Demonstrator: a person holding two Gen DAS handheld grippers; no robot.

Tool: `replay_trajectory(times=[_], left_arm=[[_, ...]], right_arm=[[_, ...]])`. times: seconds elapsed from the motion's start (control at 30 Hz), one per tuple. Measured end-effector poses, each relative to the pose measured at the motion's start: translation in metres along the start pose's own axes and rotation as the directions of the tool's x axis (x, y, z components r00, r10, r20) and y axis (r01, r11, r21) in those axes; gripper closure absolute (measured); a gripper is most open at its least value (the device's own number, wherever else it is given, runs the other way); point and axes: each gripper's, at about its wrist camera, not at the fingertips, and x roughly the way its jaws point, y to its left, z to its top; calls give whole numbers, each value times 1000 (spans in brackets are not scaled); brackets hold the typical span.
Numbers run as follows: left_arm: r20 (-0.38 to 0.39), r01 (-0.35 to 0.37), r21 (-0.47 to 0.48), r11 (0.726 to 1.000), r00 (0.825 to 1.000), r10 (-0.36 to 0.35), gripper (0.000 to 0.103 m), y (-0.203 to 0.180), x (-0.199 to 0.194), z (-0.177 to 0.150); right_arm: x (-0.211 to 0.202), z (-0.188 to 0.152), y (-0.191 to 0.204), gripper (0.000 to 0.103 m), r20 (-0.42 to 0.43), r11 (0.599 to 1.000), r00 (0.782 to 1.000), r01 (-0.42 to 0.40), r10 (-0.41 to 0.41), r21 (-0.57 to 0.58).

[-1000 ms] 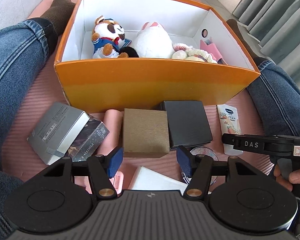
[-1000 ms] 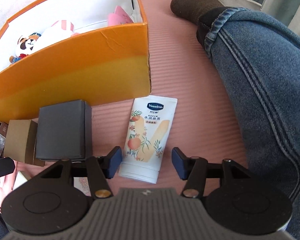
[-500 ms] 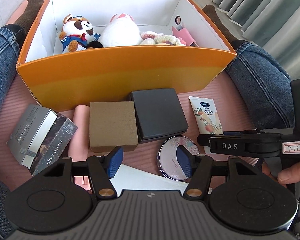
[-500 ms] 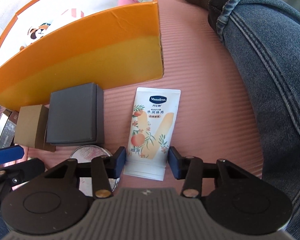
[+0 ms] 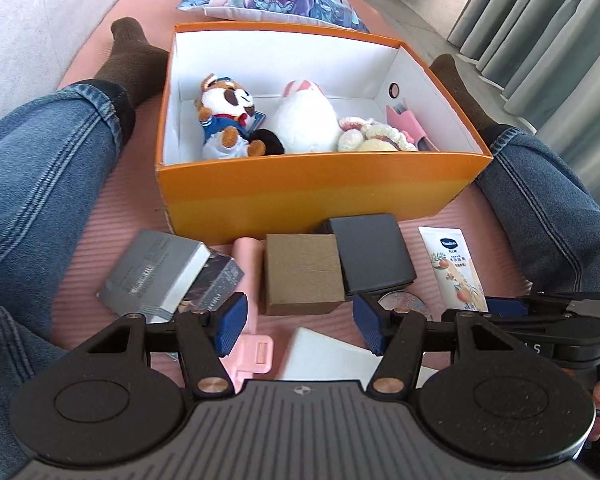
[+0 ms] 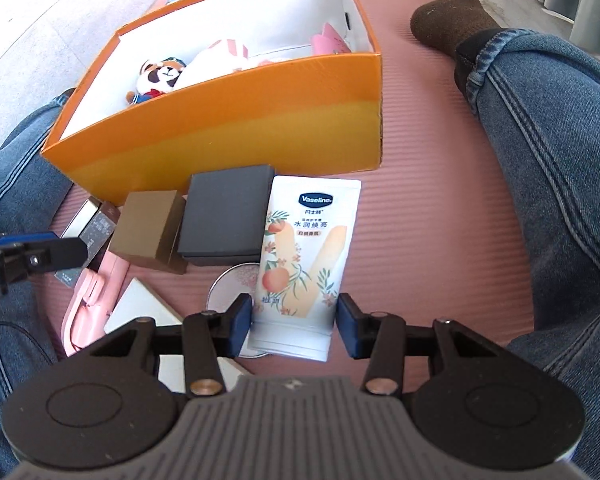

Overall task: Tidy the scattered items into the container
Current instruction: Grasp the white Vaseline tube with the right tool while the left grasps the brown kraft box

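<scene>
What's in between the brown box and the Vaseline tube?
The black box lies between the brown box and the Vaseline tube, clearest in the right wrist view.

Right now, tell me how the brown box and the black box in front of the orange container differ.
The brown box is tan and looks taller; the black box is dark charcoal and flatter. The brown one sits left, nearer the pink case; the black one sits right, beside the lotion tube. Both are squarish, closed, and lie on the mat.

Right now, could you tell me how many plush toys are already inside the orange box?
2 clearly. A raccoon plush sits at the left of the orange box, and a white plush lies beside it in the middle. The crocheted piece further right is hard to identify; more may be hidden beneath.
</scene>
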Motion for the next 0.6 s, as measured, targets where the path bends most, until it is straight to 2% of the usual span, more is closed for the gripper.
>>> replay_trajectory(times=[0.17, 0.3, 0.4, 0.53, 0.6], left_arm=[[-1, -51, -22, 998, 999, 51, 34, 16, 3, -2], [46, -128, 40, 991, 991, 126, 34, 24, 1, -2], [14, -167, 80, 983, 986, 167, 34, 32, 10, 3], [-28, -162, 120, 980, 986, 166, 35, 35, 19, 3], [-33, -128, 137, 982, 991, 134, 35, 29, 21, 2]], right_arm=[[8, -2, 5, 54, -1, 999, 999, -38, 38, -14], [10, -6, 7, 54, -10, 999, 999, -45, 45, -20], [11, -7, 7, 54, -12, 999, 999, -50, 50, -17], [11, -7, 5, 54, -11, 999, 998, -54, 54, -6], [10, -7, 4, 54, -5, 999, 999, -51, 51, 3]])
